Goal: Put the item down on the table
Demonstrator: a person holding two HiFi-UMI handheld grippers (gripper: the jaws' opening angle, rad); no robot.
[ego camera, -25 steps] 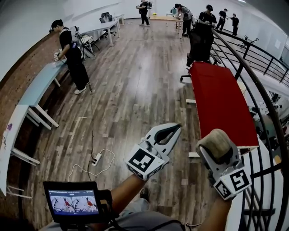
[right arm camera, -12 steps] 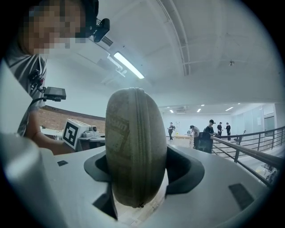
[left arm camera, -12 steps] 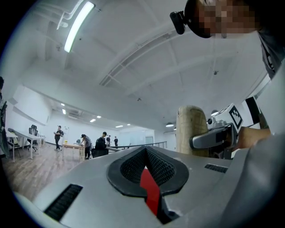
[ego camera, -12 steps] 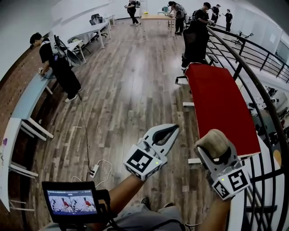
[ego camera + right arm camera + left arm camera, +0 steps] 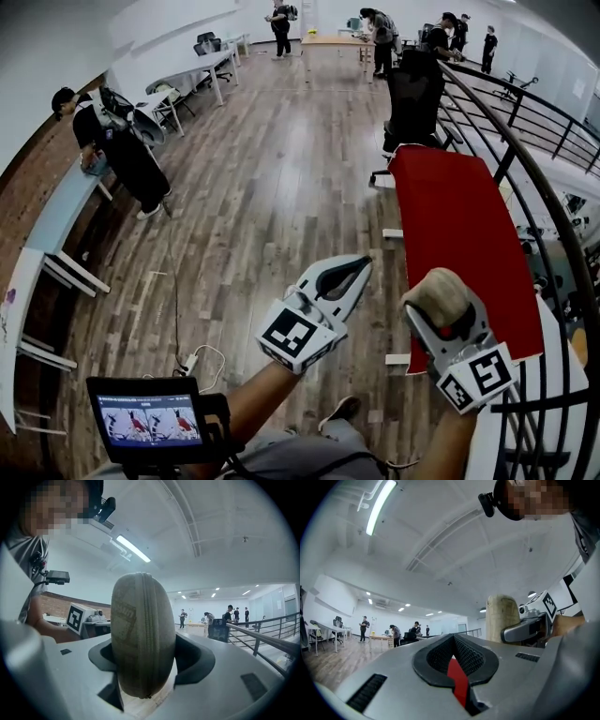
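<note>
Right gripper point(image 5: 442, 309): jaws spread wide and clamped on a tan zippered case point(image 5: 140, 634). The case is oval and stands on edge, with its zip seam running up the middle toward that gripper's camera and a jaw pressed on each broad side.

Left gripper point(image 5: 357, 270): jaws brought together with the tips meeting and nothing held. Through the slit between them a strip of red shows. It is carried just beside the right gripper, at about the same height.

Case, location: in the air, not resting on anything, at the near left corner of the red-topped table point(image 5: 459, 234). It is possibly short of the table's edge; the steep head view does not settle this.

Surroundings:
- wooden plank floor point(image 5: 272, 187)
- dark railing point(image 5: 525, 169) on the table's far side
- black office chair point(image 5: 415, 94) at the table's far end
- small monitor point(image 5: 150, 417) at lower left
- white power strip point(image 5: 186, 361) on the floor
- person in dark clothes point(image 5: 117, 150) at a wall bench, well apart
</note>
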